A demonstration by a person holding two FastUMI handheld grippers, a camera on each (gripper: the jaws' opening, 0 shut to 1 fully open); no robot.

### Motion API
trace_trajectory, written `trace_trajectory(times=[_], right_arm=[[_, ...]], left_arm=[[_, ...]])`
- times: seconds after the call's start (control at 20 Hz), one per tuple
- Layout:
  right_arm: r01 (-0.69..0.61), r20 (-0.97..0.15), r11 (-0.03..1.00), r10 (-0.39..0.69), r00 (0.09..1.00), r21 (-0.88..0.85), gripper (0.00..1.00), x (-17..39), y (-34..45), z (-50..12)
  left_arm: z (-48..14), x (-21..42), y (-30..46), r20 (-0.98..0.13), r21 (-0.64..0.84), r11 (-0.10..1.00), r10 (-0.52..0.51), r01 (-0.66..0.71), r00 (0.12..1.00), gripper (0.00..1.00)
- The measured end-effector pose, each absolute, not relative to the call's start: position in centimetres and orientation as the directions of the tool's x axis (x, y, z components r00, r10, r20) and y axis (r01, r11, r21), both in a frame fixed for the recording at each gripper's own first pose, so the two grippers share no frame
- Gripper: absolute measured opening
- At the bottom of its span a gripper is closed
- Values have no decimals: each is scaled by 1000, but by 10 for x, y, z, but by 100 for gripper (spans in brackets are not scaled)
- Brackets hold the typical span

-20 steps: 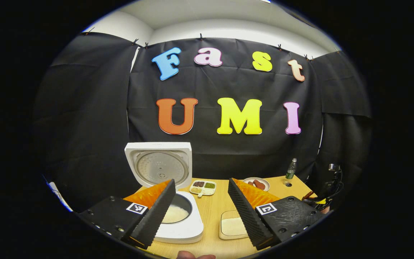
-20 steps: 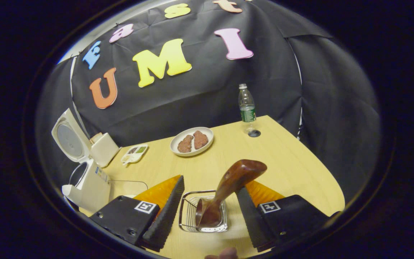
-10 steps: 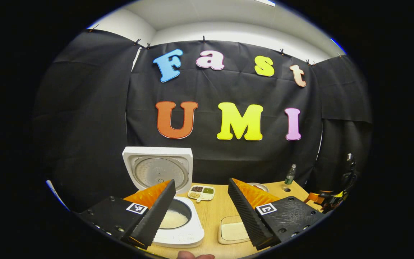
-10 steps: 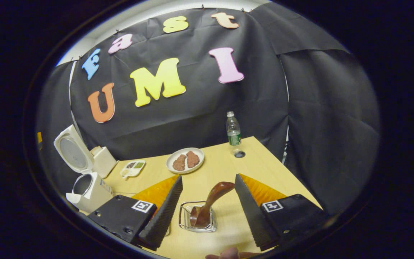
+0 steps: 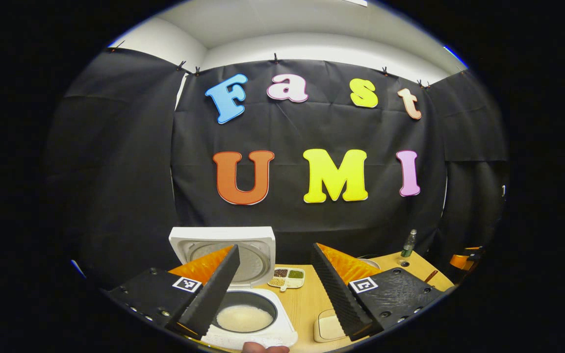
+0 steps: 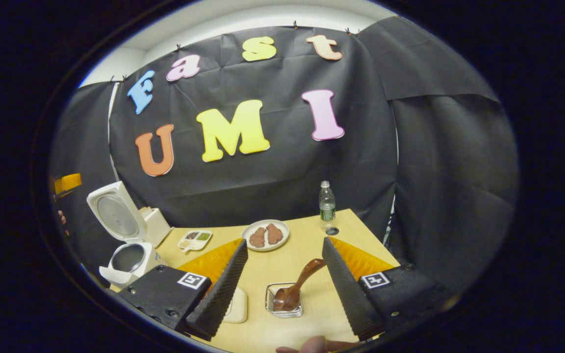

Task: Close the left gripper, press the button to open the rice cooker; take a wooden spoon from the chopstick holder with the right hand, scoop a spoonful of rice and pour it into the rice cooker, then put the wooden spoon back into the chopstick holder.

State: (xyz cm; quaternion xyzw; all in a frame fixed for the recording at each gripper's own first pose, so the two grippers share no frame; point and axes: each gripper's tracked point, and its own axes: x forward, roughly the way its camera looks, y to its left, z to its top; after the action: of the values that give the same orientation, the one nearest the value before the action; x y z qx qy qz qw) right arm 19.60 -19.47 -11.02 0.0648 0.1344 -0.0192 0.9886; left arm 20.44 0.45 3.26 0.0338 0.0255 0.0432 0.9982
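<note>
- The rice cooker (image 5: 245, 314) stands on the tabletop (image 6: 282, 255) with its lid (image 5: 223, 247) swung up and back. There is white rice in its pot, so the button step looks done, and judging by the rice, the scoop and pour too.
- The wooden spoon (image 6: 296, 288) stands bowl-down in the chopstick holder (image 6: 283, 300), its handle leaning up and away from the cooker. From how things lie, the put-back step looks finished, and little or nothing of the task seems left.
- The right claw (image 6: 282, 289) hangs above the holder, well to the side of the cooker. Its fingers are spread wide with nothing between them, and they do not touch the spoon.
- The left claw (image 5: 275, 289) sits just above and in front of the cooker. It is likewise wide open and empty, and the pot shows between its fingers.
- A flat dish of rice (image 5: 329, 327) lies just beside the cooker, between it and the holder.
- A small divided tray of beans (image 5: 286, 277) sits just behind the cooker's base. Farther along that back edge are a plate with two brown pieces (image 6: 265, 235) and a water bottle (image 6: 327, 202) with its cap set beside it.
- Nothing stands between either claw and the cooker or holder. The spoon's tilted handle is the one thing near the right claw's path if it comes straight down.
</note>
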Motion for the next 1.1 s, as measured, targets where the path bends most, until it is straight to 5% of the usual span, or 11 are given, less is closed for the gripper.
trace_trajectory(times=[0.5,0.55,0.6,1.1], right_arm=[[49,-282,990,-9,959,136,100,167,-171,-101],[62,-288,989,-21,957,137,100,162,-174,-102],[83,-294,987,-39,955,138,100,157,-178,-102],[218,-318,955,-148,936,199,100,127,-190,-110]], left_arm=[[32,297,91,-56,93,971,226,-221,972,94],[29,306,98,-60,100,969,234,-227,970,84],[25,315,105,-65,108,966,242,-234,968,94],[4,360,145,-147,64,965,262,-256,954,94]])
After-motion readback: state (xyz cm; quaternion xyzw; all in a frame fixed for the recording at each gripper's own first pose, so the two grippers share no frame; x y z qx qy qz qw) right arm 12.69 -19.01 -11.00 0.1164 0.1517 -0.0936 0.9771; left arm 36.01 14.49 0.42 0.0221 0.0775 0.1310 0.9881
